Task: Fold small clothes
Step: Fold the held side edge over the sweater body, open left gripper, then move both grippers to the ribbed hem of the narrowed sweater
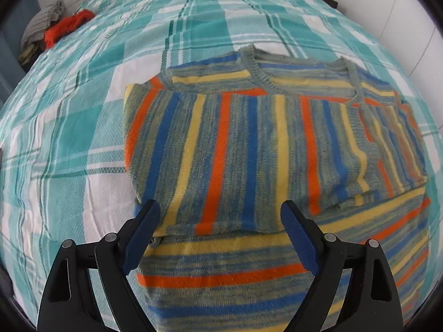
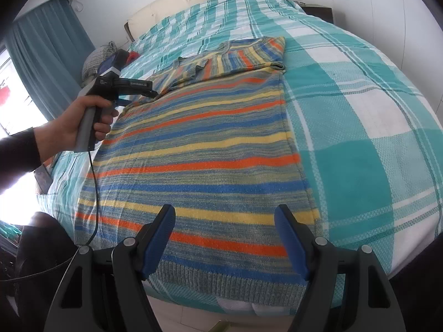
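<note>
Right gripper (image 2: 224, 229) nearest the bed's foot: black frame, blue-padded fingers (image 2: 290, 243) spread wide, nothing between them, poised over the hem end of the garment.

Striped knitted sweater in orange, blue, yellow and grey-green (image 2: 199, 149) lies flat on the teal-and-white plaid bedspread (image 2: 360, 138). Its grey-green ribbed hem (image 2: 221, 279) sits at the near edge of the mattress; the neckline end lies toward the cream padded headboard (image 2: 199, 0). Long axis runs foot to head of the bed, stripes crossing it. Right side edge is straight — bedspread bare beside it.

Farther up, the sleeves are folded in across the chest. In the left wrist view the folded sleeve panel (image 1: 249, 149) shows stripes at right angles to the body stripes below it; the ribbed neckline (image 1: 299, 83) lies just beyond.

Left gripper (image 1: 220, 232) hangs over the near edge of that folded panel, blue pads (image 1: 299, 238) well apart, gripping nothing. From the right wrist view the same tool (image 2: 130, 85) is held in the person's hand (image 2: 85, 121), dark sleeve at the wrist, tips low over the sweater's left shoulder area; contact cannot be told.

Far off — a small heap of crumpled red cloth (image 1: 69, 26) and grey knitwear (image 1: 41, 25) at the bed's left edge. Teal curtain (image 2: 47, 49) beside the window.
</note>
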